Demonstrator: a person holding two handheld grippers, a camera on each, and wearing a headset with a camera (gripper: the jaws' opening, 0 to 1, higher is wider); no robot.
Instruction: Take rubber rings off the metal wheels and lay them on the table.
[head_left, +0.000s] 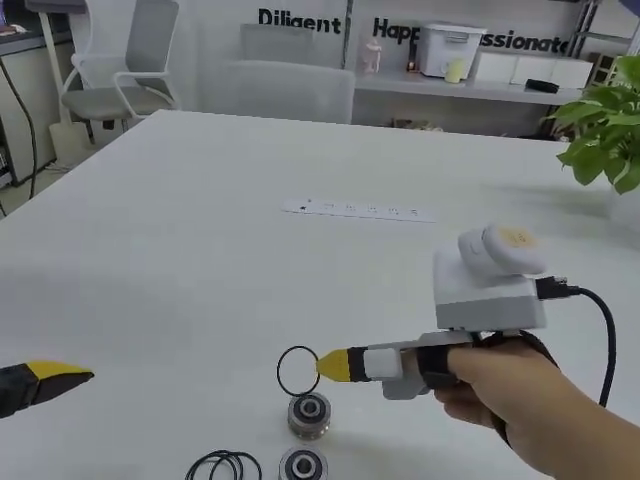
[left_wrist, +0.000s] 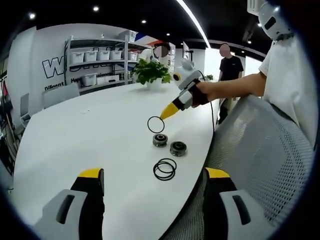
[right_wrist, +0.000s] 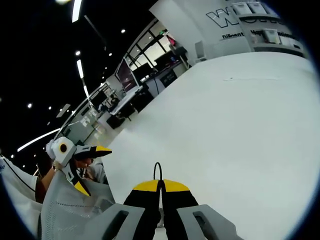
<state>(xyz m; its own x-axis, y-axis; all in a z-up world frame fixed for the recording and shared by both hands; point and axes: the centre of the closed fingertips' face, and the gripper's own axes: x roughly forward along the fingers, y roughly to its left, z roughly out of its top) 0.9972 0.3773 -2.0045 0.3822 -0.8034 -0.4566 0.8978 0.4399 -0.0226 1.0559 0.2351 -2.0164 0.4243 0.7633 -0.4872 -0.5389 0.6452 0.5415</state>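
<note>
Thin pinch here: the rubber ring (head_left: 297, 370) hangs by its edge from my right gripper (head_left: 323, 366), so I reckon it could slip free and drop back onto the metal wheel (head_left: 309, 415) at its six o'clock instead of bare table (head_left: 250, 200). The right jaws are squeezed together on the ring's three o'clock edge. My left gripper (head_left: 62, 375) waits out at nine o'clock, jaws spread wide on nothing, with the laid-down rings (head_left: 225, 467) and the second wheel (head_left: 302, 465) nearest me.
</note>
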